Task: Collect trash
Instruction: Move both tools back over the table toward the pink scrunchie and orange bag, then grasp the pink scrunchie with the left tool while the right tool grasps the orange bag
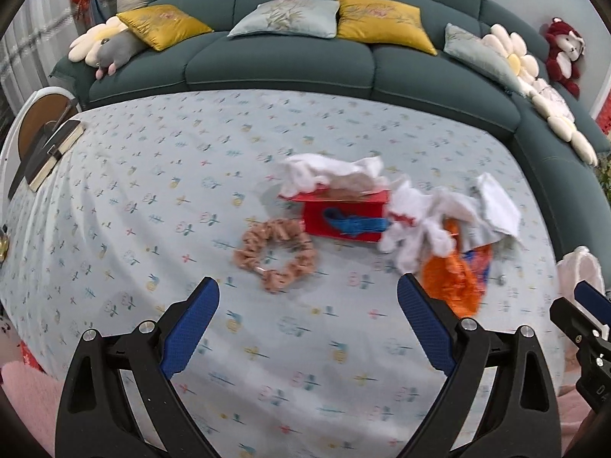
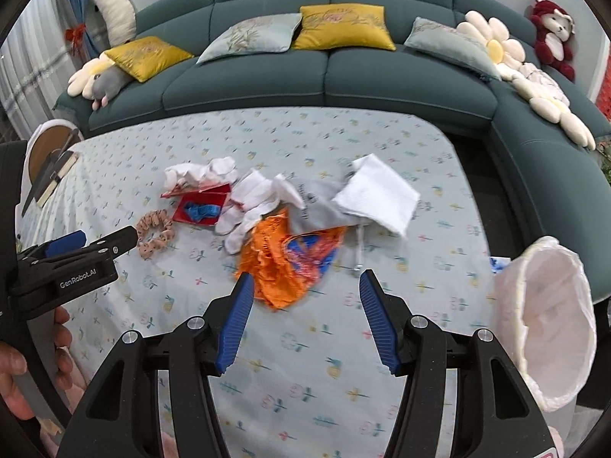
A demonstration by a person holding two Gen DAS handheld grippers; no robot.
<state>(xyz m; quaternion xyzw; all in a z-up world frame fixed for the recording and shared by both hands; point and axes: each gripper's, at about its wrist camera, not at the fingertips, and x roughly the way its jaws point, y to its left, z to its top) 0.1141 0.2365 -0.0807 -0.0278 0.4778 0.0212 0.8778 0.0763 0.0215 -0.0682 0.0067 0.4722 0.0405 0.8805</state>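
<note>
A pile of trash lies mid-table: an orange crinkled wrapper (image 2: 273,267), crumpled white tissues (image 2: 248,206), a flat white napkin (image 2: 378,196) and a grey cloth (image 2: 317,202). The wrapper (image 1: 454,282) and tissues (image 1: 416,225) also show in the left wrist view. A red box (image 1: 343,217) with tissue on top stands left of the pile. My right gripper (image 2: 305,286) is open and empty, just in front of the orange wrapper. My left gripper (image 1: 307,294) is open and empty, in front of a tan scrunchie (image 1: 275,255).
A bin lined with a white bag (image 2: 550,316) stands at the table's right edge. Books (image 1: 53,152) lie at the far left edge. A teal sofa (image 2: 328,76) with cushions and plush toys wraps behind and to the right. The floral tablecloth (image 2: 305,381) covers the table.
</note>
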